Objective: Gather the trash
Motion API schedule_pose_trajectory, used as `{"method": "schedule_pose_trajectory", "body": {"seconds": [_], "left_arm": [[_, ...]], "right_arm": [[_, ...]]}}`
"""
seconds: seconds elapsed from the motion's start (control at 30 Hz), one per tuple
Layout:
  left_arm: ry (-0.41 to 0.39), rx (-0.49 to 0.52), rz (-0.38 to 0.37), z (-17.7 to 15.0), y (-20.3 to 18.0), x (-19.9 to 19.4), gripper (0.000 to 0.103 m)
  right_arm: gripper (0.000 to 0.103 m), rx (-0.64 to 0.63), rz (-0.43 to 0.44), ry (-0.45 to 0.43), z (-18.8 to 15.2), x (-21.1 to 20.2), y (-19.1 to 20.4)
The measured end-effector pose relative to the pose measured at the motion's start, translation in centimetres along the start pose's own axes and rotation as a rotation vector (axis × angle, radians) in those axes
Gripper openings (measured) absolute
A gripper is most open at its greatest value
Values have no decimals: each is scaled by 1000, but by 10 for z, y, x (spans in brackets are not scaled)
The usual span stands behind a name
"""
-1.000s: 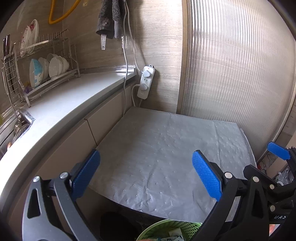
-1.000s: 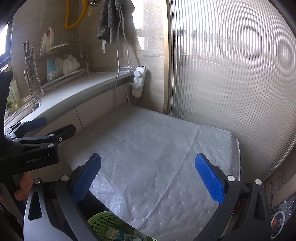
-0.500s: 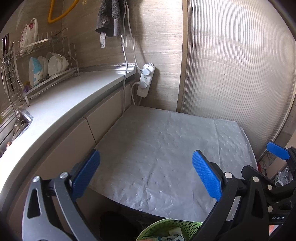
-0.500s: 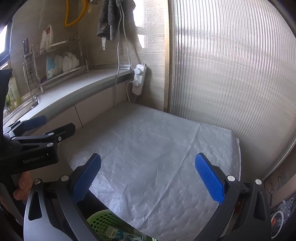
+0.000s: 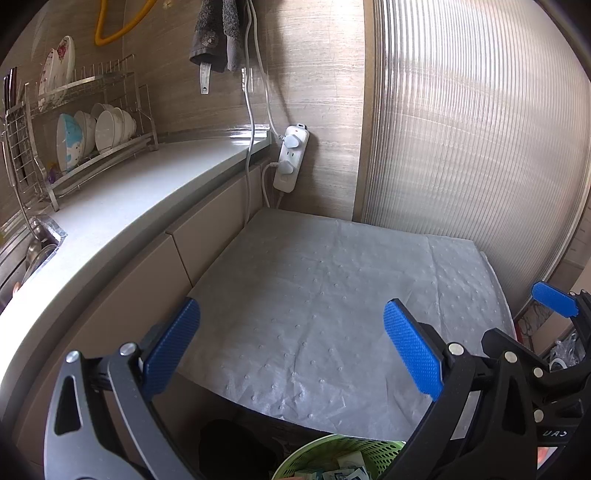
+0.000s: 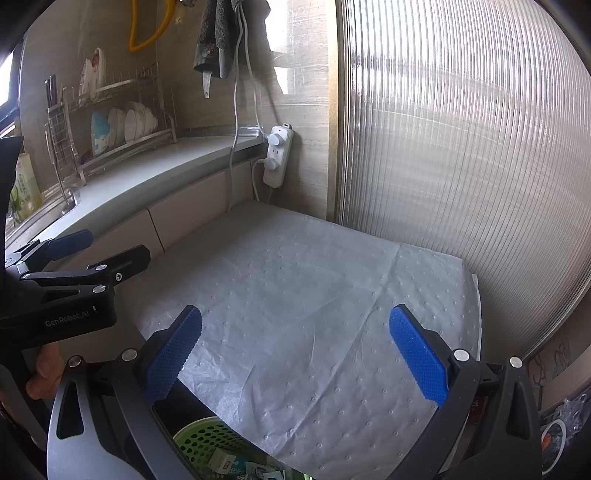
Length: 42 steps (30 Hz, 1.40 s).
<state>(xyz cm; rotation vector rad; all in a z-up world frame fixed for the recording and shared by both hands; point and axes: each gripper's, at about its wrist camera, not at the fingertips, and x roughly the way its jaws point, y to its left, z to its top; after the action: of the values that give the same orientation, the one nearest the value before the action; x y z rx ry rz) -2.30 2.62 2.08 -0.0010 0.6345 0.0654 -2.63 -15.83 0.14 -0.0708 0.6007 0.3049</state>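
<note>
A green perforated basket (image 5: 334, 456) with paper wrappers inside sits below the near edge of a grey dimpled mat (image 5: 332, 302). The same basket (image 6: 207, 443) shows at the bottom of the right wrist view, its wrappers (image 6: 229, 461) visible inside. My left gripper (image 5: 291, 347) hangs open over the mat's near edge, nothing between its blue pads. My right gripper (image 6: 295, 350) is also open and holds nothing, above the mat (image 6: 314, 295). No loose trash lies on the mat. The left gripper (image 6: 70, 258) appears at the left of the right wrist view, held by a hand (image 6: 44, 373).
A pale countertop (image 5: 122, 199) runs along the left with a dish rack (image 5: 85, 136) of bowls and a sink (image 5: 33, 251). A white power strip (image 5: 291, 162) hangs on the back wall under a dark cloth (image 5: 218, 33). A ribbed translucent panel (image 5: 472, 147) closes the right side.
Both grippers drifted slightly; the view shifts a little. Both stay open and hold nothing.
</note>
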Motion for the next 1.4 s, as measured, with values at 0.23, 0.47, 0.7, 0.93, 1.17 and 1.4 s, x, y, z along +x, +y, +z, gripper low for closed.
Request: {"method": "schedule_pose_trajectory", "body": {"seconds": [0.23,0.47,0.7,0.93,1.17,1.4], "left_arm": [[-1,2,2,-1,0,0,95],[0,0,0,-1,1,-1,95],[5,-4,2,-1,1,0,95],[5,-2,0,-1,2,0,95],[4,0,9,-1,2,-2,95],[9,4,19,-2,1,-1,95]], "right_arm": [[101,-2,0,4,-1,1,0],[101,-4,-3,8,-1,2,0],[101,-5,-5,9,-1,2,0],[101,-5,-5,10,-1,2,1],[101,-3,-4,14,-2,3,0],[101,-4,-1,22,-2,6,0]]}}
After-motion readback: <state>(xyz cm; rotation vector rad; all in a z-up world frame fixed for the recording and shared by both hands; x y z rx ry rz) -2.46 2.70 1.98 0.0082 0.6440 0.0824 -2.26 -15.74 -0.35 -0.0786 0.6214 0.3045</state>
